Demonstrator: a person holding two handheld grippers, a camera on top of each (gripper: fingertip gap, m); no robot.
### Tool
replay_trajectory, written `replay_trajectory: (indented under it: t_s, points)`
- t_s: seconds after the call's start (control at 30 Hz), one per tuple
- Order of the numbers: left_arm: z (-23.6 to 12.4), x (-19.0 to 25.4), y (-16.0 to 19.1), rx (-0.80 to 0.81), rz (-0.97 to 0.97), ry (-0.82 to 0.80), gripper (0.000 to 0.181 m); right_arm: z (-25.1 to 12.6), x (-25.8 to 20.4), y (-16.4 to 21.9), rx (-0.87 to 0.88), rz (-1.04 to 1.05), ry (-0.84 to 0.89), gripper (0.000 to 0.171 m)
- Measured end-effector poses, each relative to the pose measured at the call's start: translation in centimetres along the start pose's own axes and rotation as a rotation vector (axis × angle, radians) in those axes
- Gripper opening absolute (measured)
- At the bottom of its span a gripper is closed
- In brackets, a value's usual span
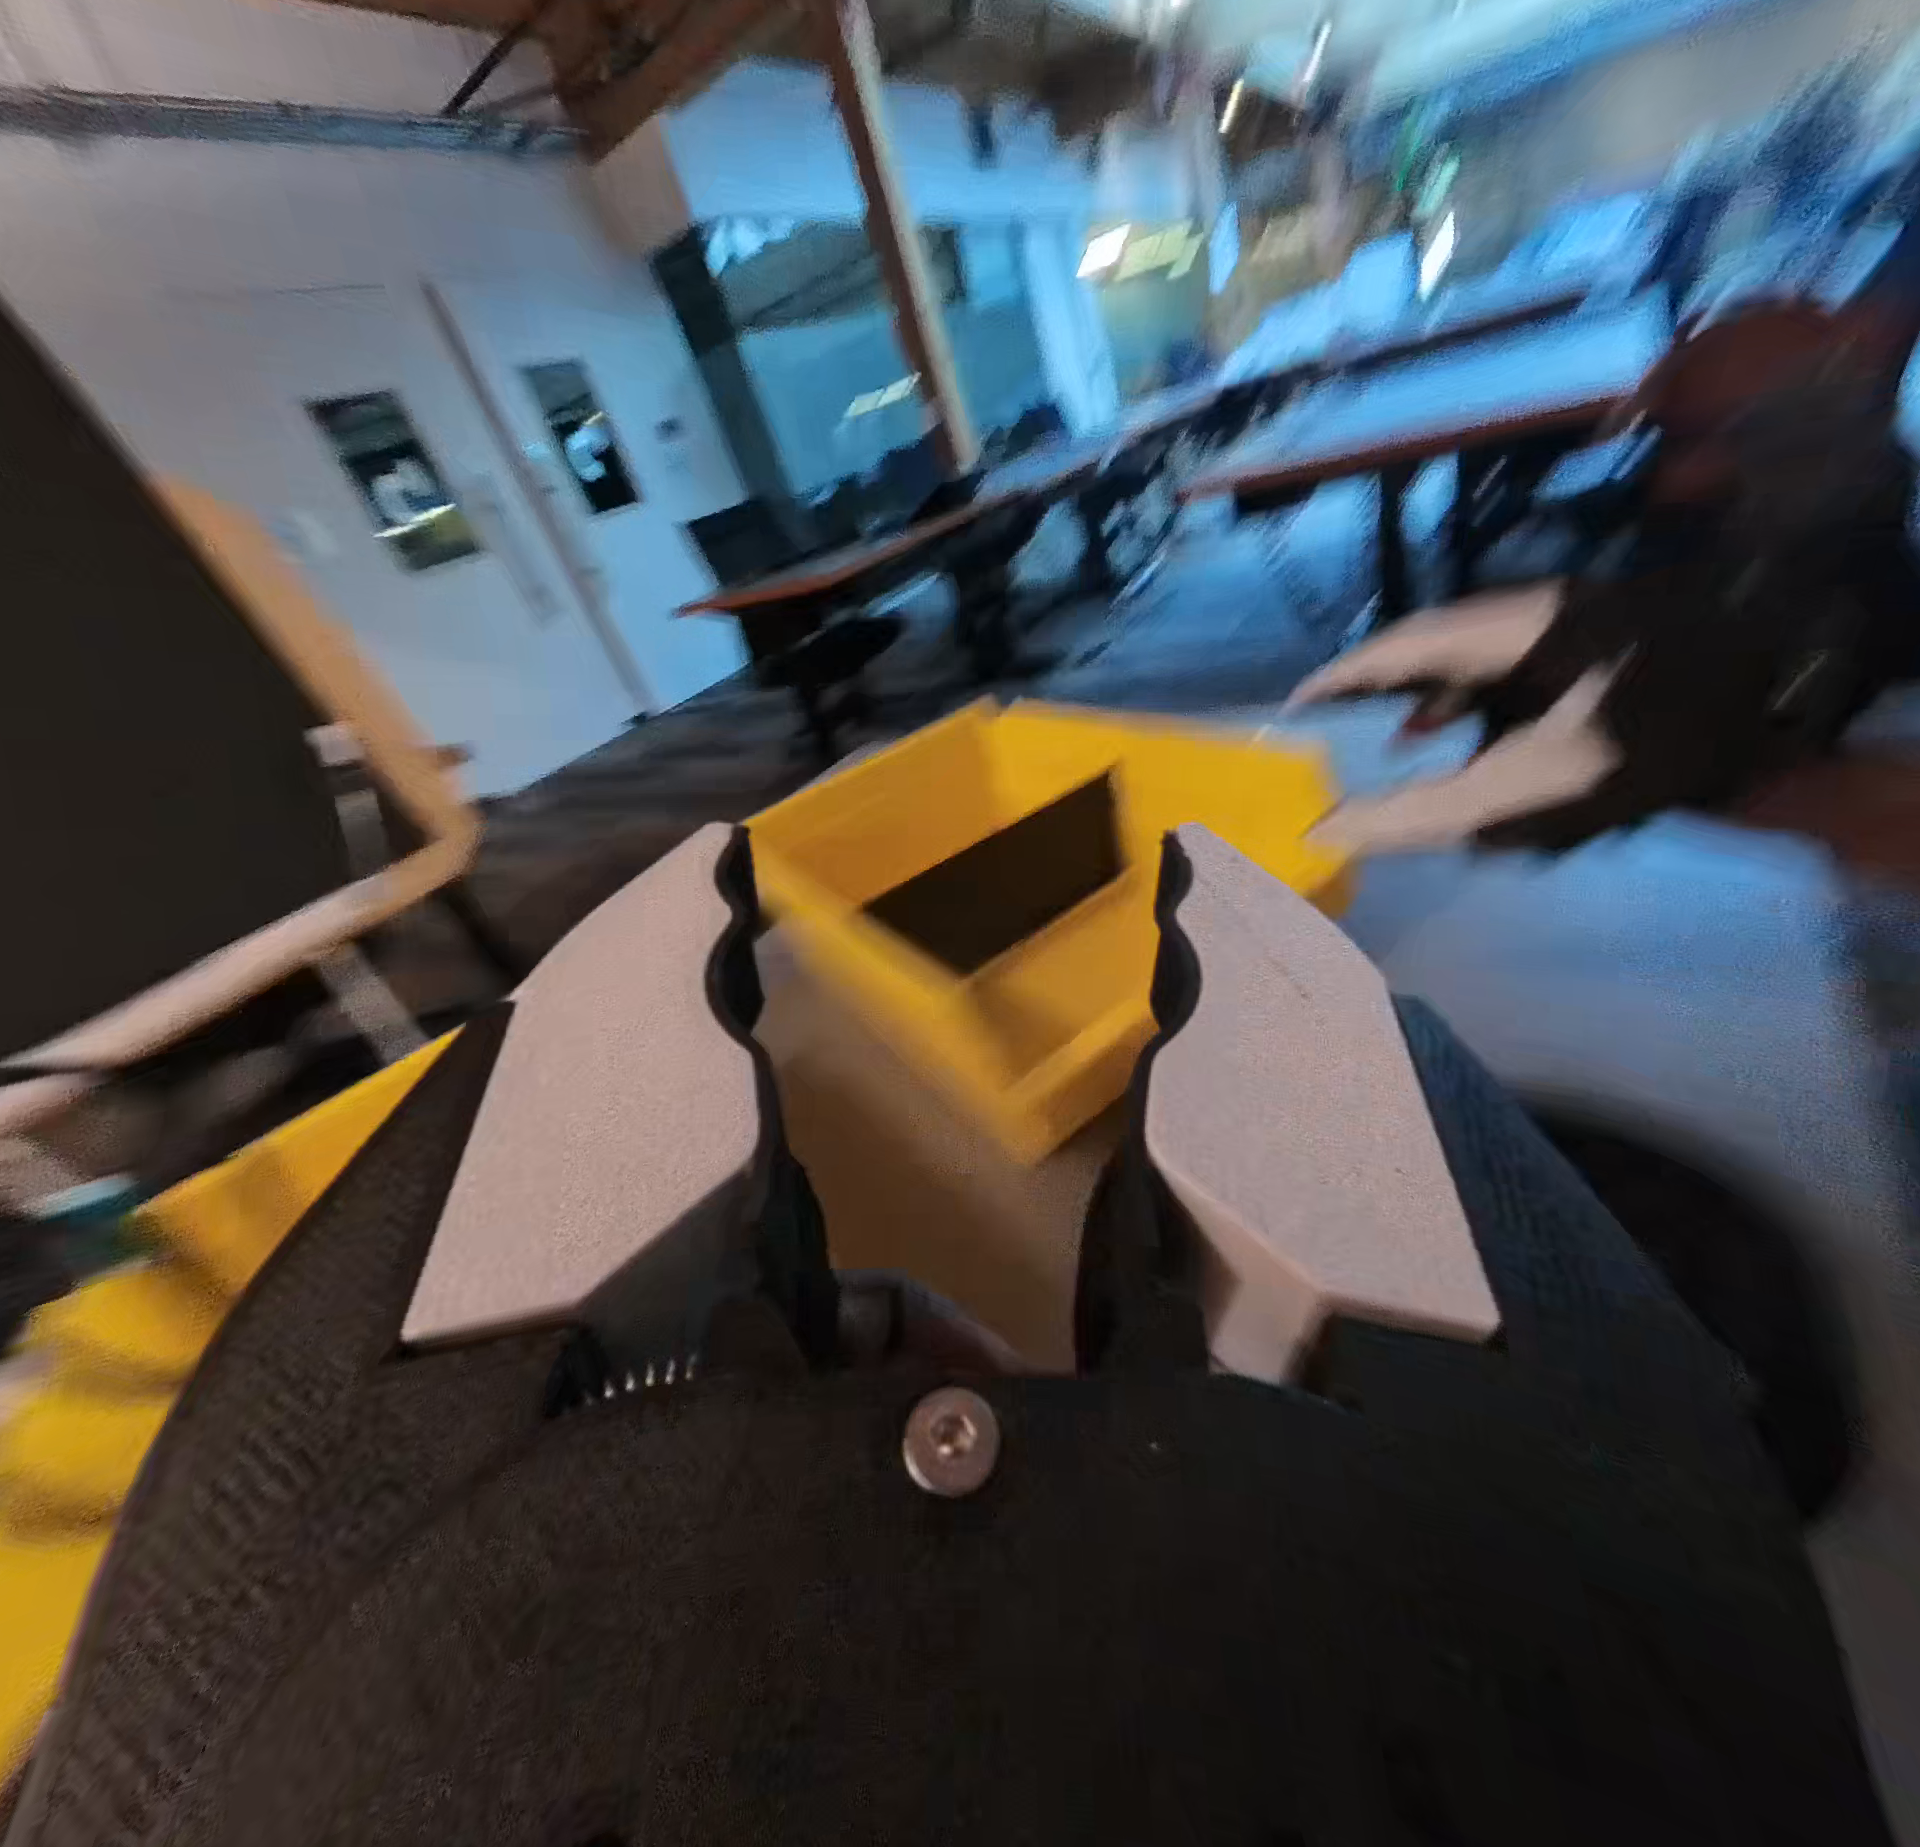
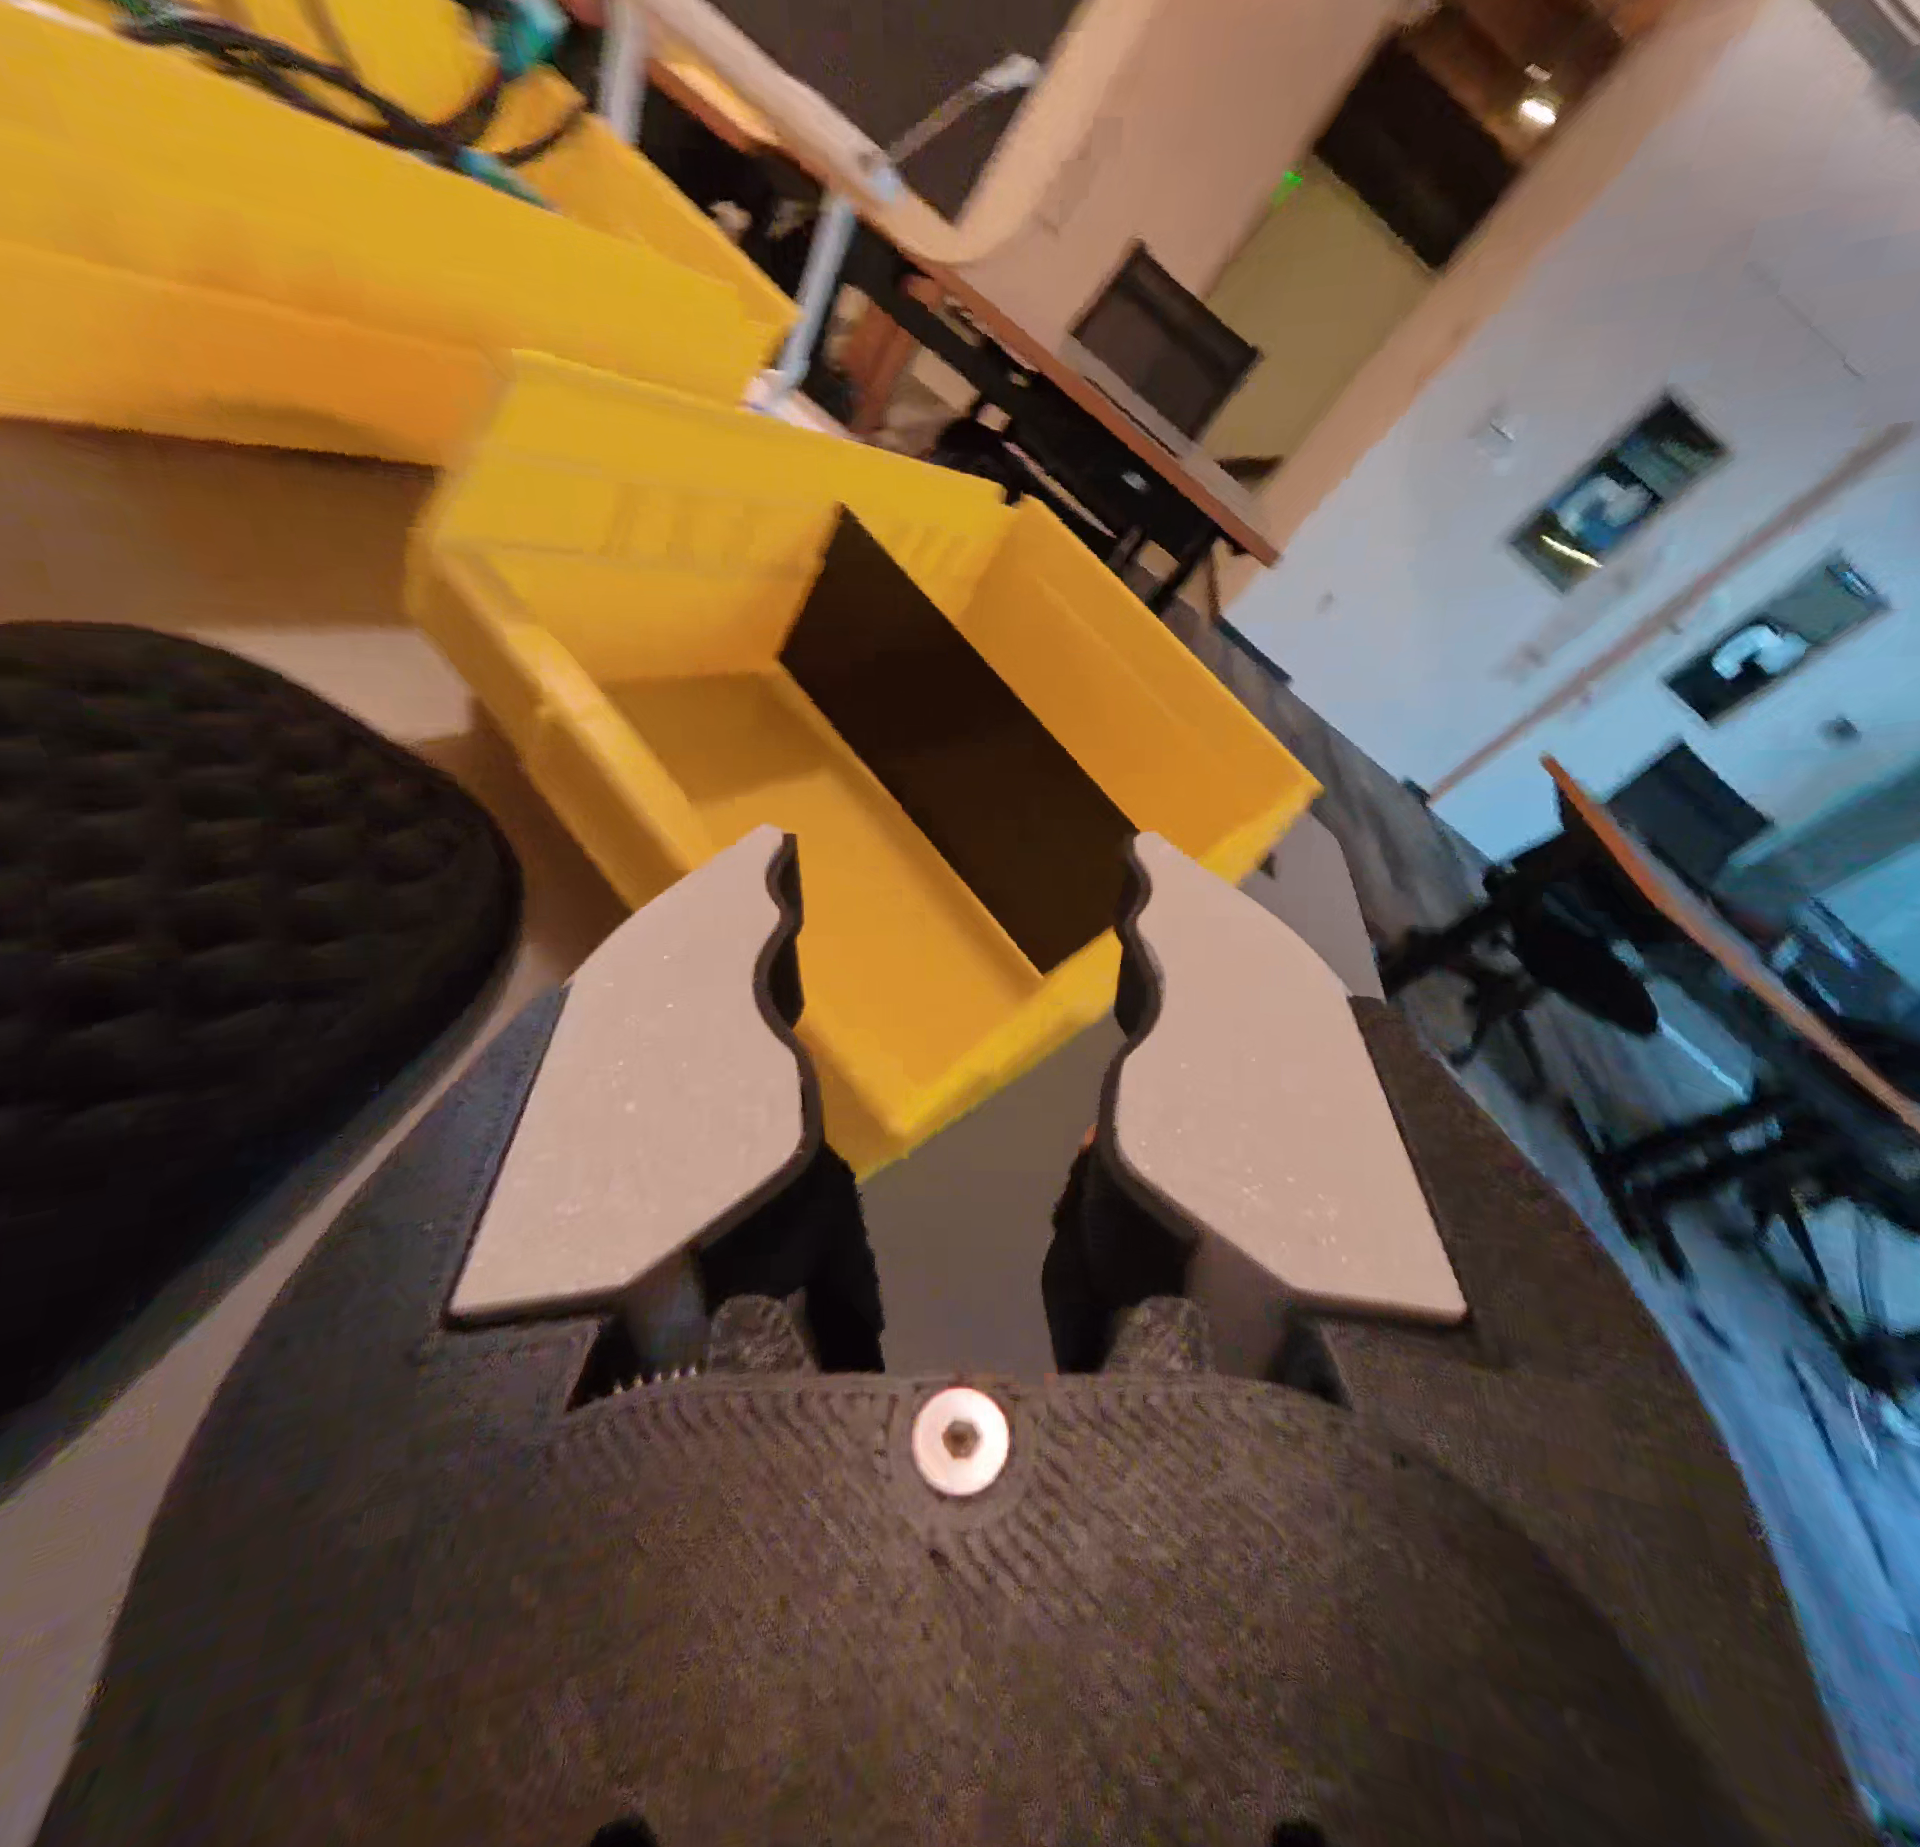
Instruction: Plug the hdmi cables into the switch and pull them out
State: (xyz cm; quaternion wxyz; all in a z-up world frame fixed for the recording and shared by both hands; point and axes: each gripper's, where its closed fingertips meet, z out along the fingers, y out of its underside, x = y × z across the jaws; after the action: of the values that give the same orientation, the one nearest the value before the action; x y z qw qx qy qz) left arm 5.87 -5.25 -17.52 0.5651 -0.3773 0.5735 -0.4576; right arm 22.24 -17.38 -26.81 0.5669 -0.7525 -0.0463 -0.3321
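I can't make out the bg desks (image 1: 1403, 415), motion-blurred; cables (image 2: 312, 83) cut off at top-left edge.

No writing is showing legibly in either view; the framed wall pictures (image 2: 1621, 493) are appearing too blurred to read.

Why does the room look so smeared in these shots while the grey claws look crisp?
Left wrist view: the left gripper stays sharp, while the yellow bin and the room smear with motion blur. Right wrist view: the right gripper is sharp, the bin softer, and the wide lens bends the tilted walls.
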Motion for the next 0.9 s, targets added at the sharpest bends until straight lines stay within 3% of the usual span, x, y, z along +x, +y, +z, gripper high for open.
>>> replay_trajectory:
  t_s: [0.17,0.27,0.4,0.5,0.6,0.73,0.9]
  points:
    - [-8.6,-7.1,13.1,-0.668,0.391,-0.083,0.07,1.9,-5.4,-0.8,-0.054,-0.176,-0.284,0.067]
    - [-10.5,-9.2,16.7,-0.807,0.543,-0.073,0.066,3.4,-8.6,-0.6,-0.078,-0.185,-0.423,0.063]
    - [-11.2,-11.2,19.9,-0.979,0.74,-0.015,0.066,5.1,-9.3,1.0,-0.201,-0.271,-0.403,0.055]
    - [-10.3,-11.1,21.4,-0.997,0.835,0.076,0.064,5.6,-8.9,2.7,-0.314,-0.359,-0.371,0.051]
    - [-10.0,-11.2,23.2,-1.034,0.846,0.126,0.035,6.3,-8.8,3.3,-0.337,-0.355,-0.359,0.046]
    - [-10.6,-11.6,23.3,-1.055,0.752,0.073,0.034,6.6,-7.9,5.3,-0.461,-0.464,-0.306,0.036]
    - [-13.8,-12.6,23.3,-1.077,0.675,-0.051,0.036,6.8,-7.9,5.3,-0.424,-0.449,-0.305,0.035]
